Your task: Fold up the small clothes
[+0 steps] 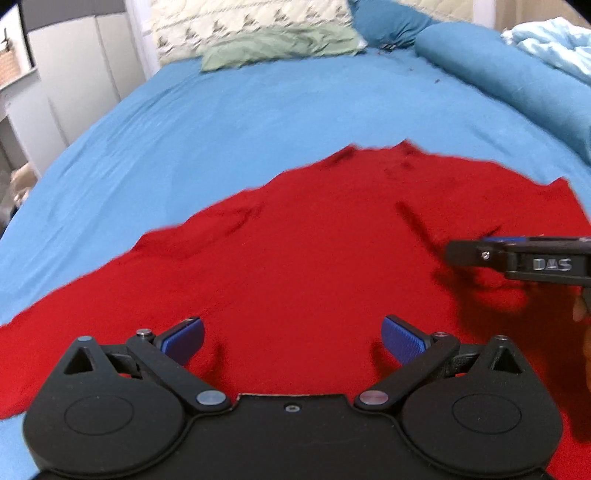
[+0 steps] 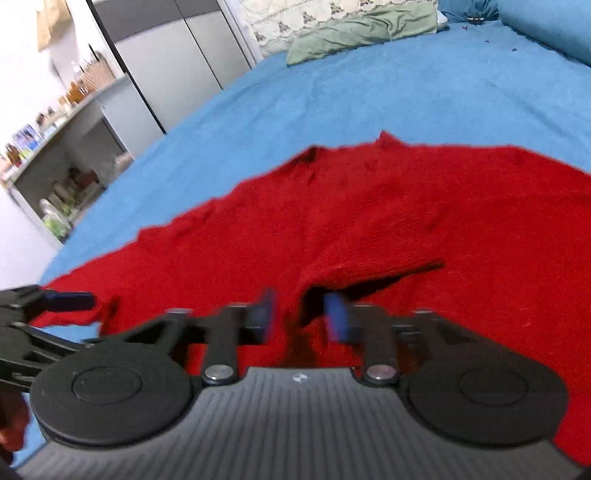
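A red knit garment [image 1: 314,240] lies spread on the blue bed sheet [image 1: 221,118]; it also fills the right wrist view [image 2: 406,206]. My left gripper [image 1: 291,338] is wide open and empty, low over the garment's near part. My right gripper [image 2: 301,315] has its blue pads partly apart, with a raised fold of red cloth [image 2: 332,273] just ahead of the gap; motion blur hides whether cloth is pinched. The right gripper shows from the side in the left wrist view [image 1: 454,253]. The left gripper shows at the left edge of the right wrist view [image 2: 74,301].
A green cloth [image 1: 280,46] and a patterned pillow [image 1: 240,22] lie at the bed's far end. Blue bolsters [image 1: 498,77] and a light blue blanket [image 1: 554,44] are at the right. Grey cabinets [image 2: 173,62] and cluttered shelves [image 2: 55,166] stand left of the bed.
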Tool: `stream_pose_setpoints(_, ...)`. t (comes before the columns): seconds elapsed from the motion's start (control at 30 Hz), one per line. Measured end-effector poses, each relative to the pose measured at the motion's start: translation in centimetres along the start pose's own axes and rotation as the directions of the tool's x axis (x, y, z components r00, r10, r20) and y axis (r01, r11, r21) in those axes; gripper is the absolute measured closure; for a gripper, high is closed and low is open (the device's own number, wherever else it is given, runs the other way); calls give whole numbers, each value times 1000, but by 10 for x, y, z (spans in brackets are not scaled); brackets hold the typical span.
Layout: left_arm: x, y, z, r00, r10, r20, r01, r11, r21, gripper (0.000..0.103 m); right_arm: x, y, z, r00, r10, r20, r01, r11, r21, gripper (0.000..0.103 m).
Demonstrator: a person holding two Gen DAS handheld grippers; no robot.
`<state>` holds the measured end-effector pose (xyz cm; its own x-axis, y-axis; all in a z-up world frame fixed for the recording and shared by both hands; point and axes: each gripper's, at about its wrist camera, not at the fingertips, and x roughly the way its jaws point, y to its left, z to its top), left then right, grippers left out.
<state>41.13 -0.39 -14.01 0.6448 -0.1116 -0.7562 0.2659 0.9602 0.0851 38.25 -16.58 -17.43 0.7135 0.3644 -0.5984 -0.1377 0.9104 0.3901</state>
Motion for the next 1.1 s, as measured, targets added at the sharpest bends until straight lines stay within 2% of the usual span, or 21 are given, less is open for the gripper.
stream_pose_setpoints(0.1,-10,-28,10,998,-24,49,22,999,42,0,-36,-10,8,992,-79,100,83,996,-44,12)
stream_pose_setpoints(0.2,-10,-61,22,993,-77,87,66,991,116,0,-69,-22,12,975,-181,127,194,976,-101,6)
stream_pose_setpoints(0.33,15,-109,32,987,-131,91,108,969,221,1,-97,-36,2,929,-353,108,366,919,-146,3)
stream_pose_setpoints(0.4,32,-121,33,986,-144,80,118,958,261,10,-106,-46,-10,910,-404,96,415,895,-163,3)
stream_pose_setpoints(0.47,55,-133,36,990,-135,47,116,950,290,31,-117,-60,-27,894,-440,86,448,876,-180,3)
stream_pose_setpoints(0.53,70,-133,36,990,-135,30,121,951,284,44,-123,-71,-40,886,-457,71,462,867,-184,3)
stream_pose_setpoints(0.6,75,-125,38,986,-159,56,142,960,242,50,-125,-78,-51,886,-461,56,463,869,-172,3)
stream_pose_setpoints(0.63,75,-120,40,985,-156,67,138,965,223,67,-127,-80,-54,887,-458,53,461,873,-161,3)
stream_pose_setpoints(0.67,75,-115,41,987,-143,72,126,971,203,90,-127,-82,-56,889,-455,50,458,877,-147,3)
stream_pose_setpoints(0.7,77,-110,45,989,-126,76,111,978,179,94,-125,-84,-56,891,-452,47,454,881,-133,3)
stream_pose_setpoints(0.8,69,-83,43,987,-118,108,113,992,48,94,-125,-94,-56,896,-442,37,444,892,-89,3)
stream_pose_setpoints(0.87,67,-63,35,986,-123,111,129,990,-56,90,-125,-97,-57,898,-439,32,440,896,-61,3)
stream_pose_setpoints(0.93,68,-46,23,982,-166,92,180,968,-173,87,-123,-99,-56,899,-437,28,438,898,-53,3)
stream_pose_setpoints(1.0,73,-32,9,976,-204,78,218,933,-288,84,-123,-98,-57,899,-437,24,438,898,-50,3)
stream_pose_setpoints(1.03,74,-27,3,970,-223,94,242,915,-324,84,-123,-98,-57,900,-435,22,436,899,-47,3)
stream_pose_setpoints(1.1,69,-28,1,967,-229,112,254,910,-327,81,-123,-99,-59,902,-432,18,433,901,-43,3)
